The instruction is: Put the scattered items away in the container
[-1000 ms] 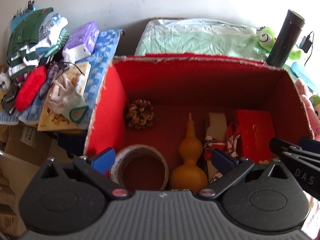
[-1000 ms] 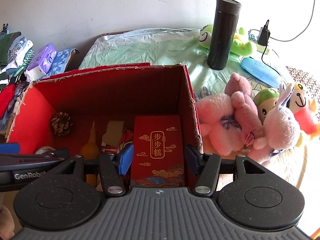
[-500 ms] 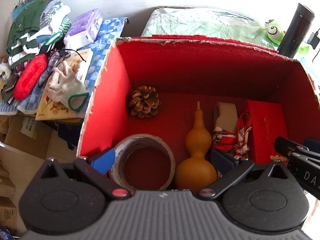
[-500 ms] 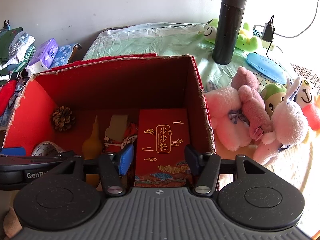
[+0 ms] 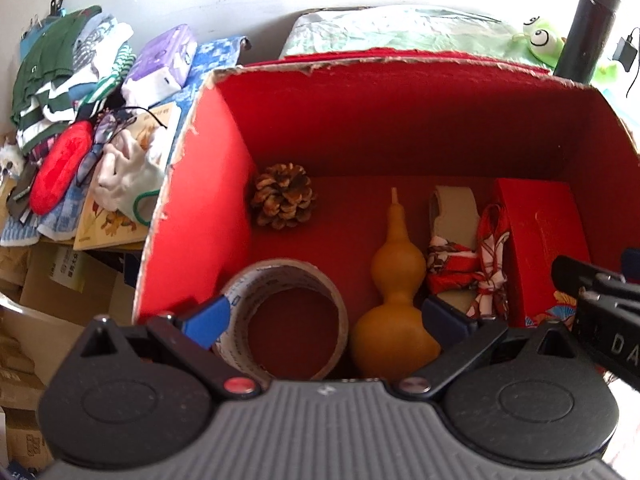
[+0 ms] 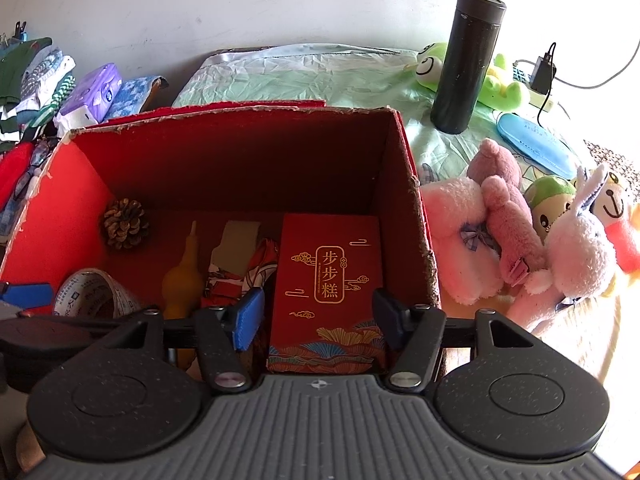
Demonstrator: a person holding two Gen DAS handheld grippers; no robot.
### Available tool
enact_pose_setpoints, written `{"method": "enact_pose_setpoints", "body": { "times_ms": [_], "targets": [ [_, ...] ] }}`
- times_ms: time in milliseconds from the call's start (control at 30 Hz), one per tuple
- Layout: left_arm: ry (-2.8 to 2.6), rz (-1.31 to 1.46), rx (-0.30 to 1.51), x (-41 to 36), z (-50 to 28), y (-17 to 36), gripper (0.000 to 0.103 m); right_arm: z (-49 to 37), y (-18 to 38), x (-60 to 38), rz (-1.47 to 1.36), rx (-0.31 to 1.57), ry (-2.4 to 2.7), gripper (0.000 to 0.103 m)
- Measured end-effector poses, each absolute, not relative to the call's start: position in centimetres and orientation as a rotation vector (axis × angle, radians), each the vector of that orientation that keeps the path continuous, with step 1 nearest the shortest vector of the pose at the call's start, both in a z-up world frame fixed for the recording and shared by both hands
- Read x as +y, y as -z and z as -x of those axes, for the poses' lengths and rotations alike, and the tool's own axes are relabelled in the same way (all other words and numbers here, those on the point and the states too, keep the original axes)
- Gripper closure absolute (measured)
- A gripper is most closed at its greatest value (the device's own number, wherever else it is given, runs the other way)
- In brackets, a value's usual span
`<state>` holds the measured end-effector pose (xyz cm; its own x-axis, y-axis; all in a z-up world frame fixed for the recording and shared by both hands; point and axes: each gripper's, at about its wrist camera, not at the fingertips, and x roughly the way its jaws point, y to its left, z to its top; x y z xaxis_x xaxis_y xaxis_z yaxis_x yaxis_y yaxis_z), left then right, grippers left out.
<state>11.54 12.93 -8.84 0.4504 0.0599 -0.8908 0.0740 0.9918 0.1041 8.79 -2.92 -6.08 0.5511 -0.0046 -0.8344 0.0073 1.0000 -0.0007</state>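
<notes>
1 red box (image 5: 192,216), open top, largest thing in both views. Five items on its floor: 1 red gift carton (image 6: 328,280) at the right wall, gold characters 步步糕 on its face; 1 tape roll (image 5: 288,312) at the near left corner, printed text too small to read; 1 yellow gourd (image 5: 394,312) lying mid-floor, stem pointing away; 1 red-white patterned cloth bundle (image 5: 464,272) between gourd and carton, with a beige strip under it; 1 pine cone (image 5: 284,194) at the far left.

Outside, right of the box on the green sheet: 1 dark flask (image 6: 466,60) upright, 1 green frog plush (image 6: 430,66) beside it, and a heap of at least 4 plush toys (image 6: 520,236). Left: 1 purple tissue pack (image 5: 162,62) on stacked clothes.

Left gripper (image 5: 326,316): wide, nothing between the jaws, above tape and gourd. Right gripper (image 6: 318,314): wide, jaws just opened further, straddling the carton's near end, pads clear. "GenRobo…" not readable now; "DA" shows on the right gripper body in the left view.
</notes>
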Motion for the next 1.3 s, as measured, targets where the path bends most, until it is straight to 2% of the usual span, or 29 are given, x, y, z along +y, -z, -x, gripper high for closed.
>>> {"method": "enact_pose_setpoints", "body": {
  "times_ms": [233,367,1067,1300],
  "targets": [
    [0.021,-0.14,1.086,12.6,-11.4,9.1,0.001,-8.8,5.9,-3.2,-0.025,0.986,0.014,0.042],
    [0.013,-0.107,1.077,13.0,-11.7,8.3,0.006,-8.9,5.7,-3.6,-0.051,0.987,0.021,0.042],
    [-0.029,-0.092,1.031,12.9,-11.6,5.8,0.004,-8.7,4.8,-4.2,-0.079,0.966,0.008,0.045],
    [-0.085,-0.112,0.99,12.7,-10.8,4.5,0.007,-8.2,3.6,-3.6,-0.051,0.909,-0.023,0.044]
  ]
}}
